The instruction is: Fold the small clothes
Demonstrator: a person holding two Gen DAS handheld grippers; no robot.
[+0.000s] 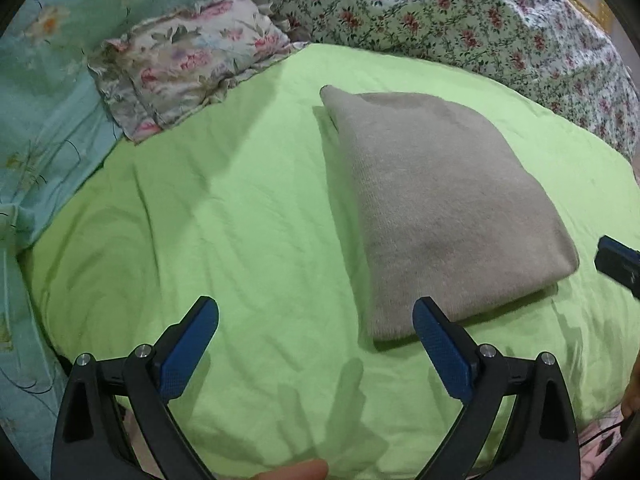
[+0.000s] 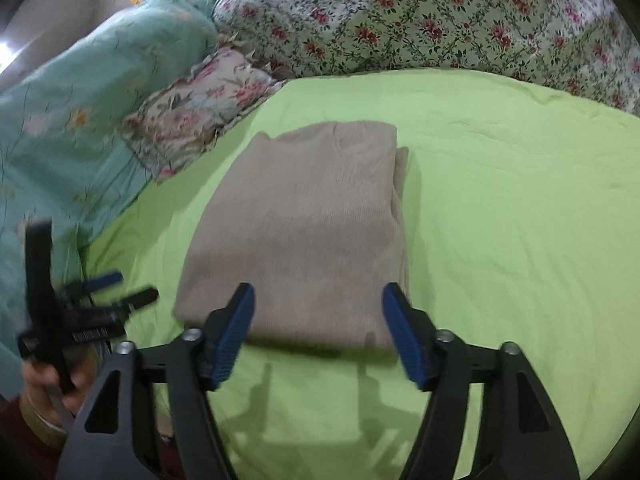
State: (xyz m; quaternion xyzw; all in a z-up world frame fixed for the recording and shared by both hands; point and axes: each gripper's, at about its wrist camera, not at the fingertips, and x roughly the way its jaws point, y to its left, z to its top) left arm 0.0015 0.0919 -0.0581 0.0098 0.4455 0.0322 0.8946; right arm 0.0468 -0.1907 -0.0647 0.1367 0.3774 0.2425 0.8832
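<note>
The beige sweater [image 2: 304,232] lies on the green sheet [image 2: 500,220] as a thick, tidy rectangle, several layers stacked, with one lower layer peeking out a little along the side farthest from the floral pillow [image 2: 200,108]. No sleeve or hem trails loose from it, so the folding of this piece looks finished, or all but finished. At most, that peeking edge could be tucked flush.

Both tongs are released and hold nothing. The right gripper [image 2: 318,304] hovers at the sweater's near edge, its jaws spread wide on either side of that edge, not touching the cloth as far as can be seen. The left gripper [image 1: 316,316] hangs over bare sheet just beside the sweater's near corner, jaws equally wide.

Beyond the sweater, the flowered quilt [image 2: 440,16] and the teal blanket [image 2: 80,100] are bunched up. No other small garment shows on the sheet, so whether more pieces wait to be folded cannot be told from here
</note>
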